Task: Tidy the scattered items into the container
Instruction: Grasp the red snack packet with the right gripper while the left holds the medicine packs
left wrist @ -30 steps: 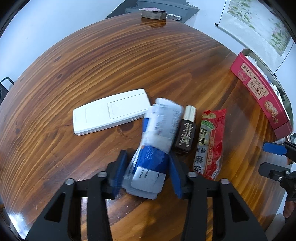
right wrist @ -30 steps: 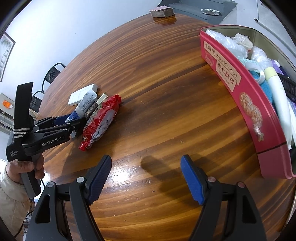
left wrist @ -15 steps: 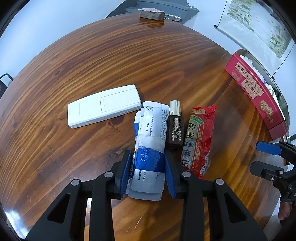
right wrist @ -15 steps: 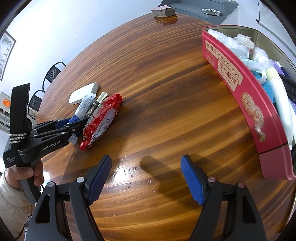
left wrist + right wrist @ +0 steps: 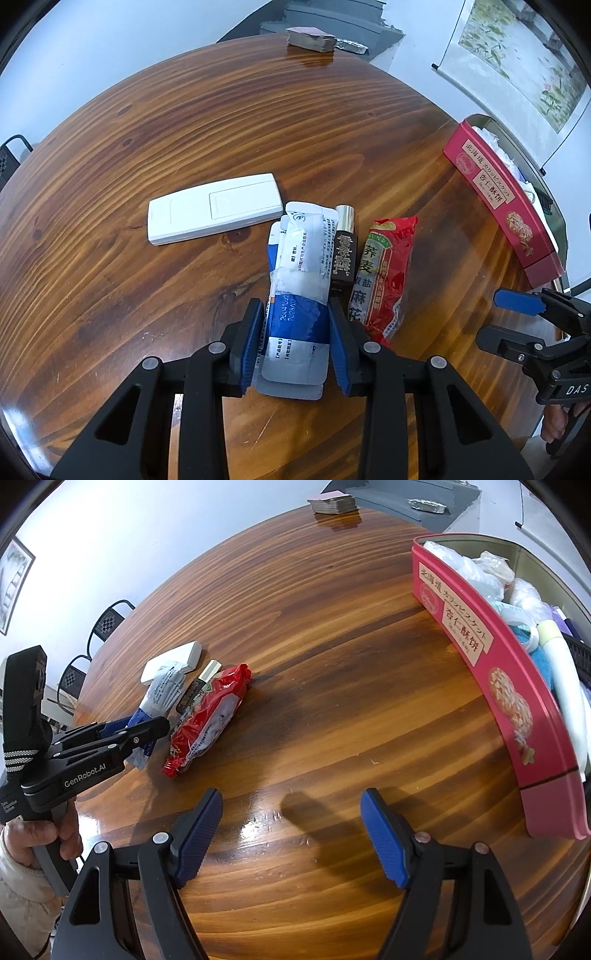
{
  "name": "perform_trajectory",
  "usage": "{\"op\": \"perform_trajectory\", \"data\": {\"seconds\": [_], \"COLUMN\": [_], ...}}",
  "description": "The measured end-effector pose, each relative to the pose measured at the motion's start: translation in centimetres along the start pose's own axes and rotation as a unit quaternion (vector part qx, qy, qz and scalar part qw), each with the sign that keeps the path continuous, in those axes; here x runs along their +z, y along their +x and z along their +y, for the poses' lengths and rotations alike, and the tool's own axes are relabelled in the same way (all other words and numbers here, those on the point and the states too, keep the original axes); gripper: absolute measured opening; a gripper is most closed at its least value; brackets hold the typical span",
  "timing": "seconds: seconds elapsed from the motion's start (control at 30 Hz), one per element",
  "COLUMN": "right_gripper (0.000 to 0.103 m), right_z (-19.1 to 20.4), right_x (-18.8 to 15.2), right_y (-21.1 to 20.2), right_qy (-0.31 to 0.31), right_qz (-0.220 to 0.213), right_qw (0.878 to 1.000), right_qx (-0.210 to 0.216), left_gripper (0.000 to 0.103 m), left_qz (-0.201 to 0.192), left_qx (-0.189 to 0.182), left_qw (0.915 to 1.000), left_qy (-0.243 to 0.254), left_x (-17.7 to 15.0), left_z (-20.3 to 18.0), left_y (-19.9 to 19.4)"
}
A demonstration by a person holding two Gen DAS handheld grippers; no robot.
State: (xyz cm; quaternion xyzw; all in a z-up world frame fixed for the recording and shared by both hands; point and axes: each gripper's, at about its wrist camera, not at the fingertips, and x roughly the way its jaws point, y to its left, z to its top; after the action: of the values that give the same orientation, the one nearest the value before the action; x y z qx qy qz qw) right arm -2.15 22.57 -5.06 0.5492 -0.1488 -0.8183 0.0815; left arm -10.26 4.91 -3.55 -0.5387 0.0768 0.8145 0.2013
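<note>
The sachet bundle [image 5: 299,291] is seemingly clamped by the left gripper [image 5: 297,334], lifting toward the red tin [image 5: 491,686] being required; right gripper [image 5: 291,834] is held released.

- A round wooden table [image 5: 184,110] is being lit with glare.
- A card stack [image 5: 311,38] is being kept at its far edge.
- A scroll painting [image 5: 517,55] is being displayed on the wall.
- Black chairs [image 5: 107,622] are being glimpsed behind.

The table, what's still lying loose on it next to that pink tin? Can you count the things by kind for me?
White remote control: 1
Blue-and-white sachet bundle, clamped in the left gripper: 1
Small dark bottle with a gold cap: 1
Red snack packet: 1
Stack of cards at the far edge: 1
Total: 5 loose things outside the pink tin.
</note>
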Motion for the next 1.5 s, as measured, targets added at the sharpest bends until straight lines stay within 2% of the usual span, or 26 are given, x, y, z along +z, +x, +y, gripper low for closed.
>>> {"op": "perform_trajectory", "data": {"seconds": [0.47,0.8,1.03,1.5], "right_gripper": [0.080,0.080,0.080,0.081], "right_z": [2.8,4.6,5.9,6.7], "right_x": [1.9,3.5,4.3,4.7], "right_y": [1.1,2.7,4.1,5.4], "right_qy": [-0.029,-0.025,-0.038,-0.061], "right_qz": [-0.008,-0.002,0.000,-0.003], "right_qw": [0.999,0.999,0.999,0.998], "right_qx": [0.011,0.027,0.022,-0.022], "left_gripper": [0.037,0.037,0.037,0.037], "left_qz": [0.001,-0.008,-0.009,-0.011], "left_qx": [0.007,0.001,-0.001,-0.007], "left_qw": [0.9996,0.9988,0.9990,0.9989], "left_qy": [-0.028,-0.049,-0.045,-0.044], "left_x": [-1.5,-1.8,-1.9,-1.9], "left_z": [1.7,2.7,2.5,1.8], "left_y": [-0.8,-1.9,-1.9,-1.9]}}
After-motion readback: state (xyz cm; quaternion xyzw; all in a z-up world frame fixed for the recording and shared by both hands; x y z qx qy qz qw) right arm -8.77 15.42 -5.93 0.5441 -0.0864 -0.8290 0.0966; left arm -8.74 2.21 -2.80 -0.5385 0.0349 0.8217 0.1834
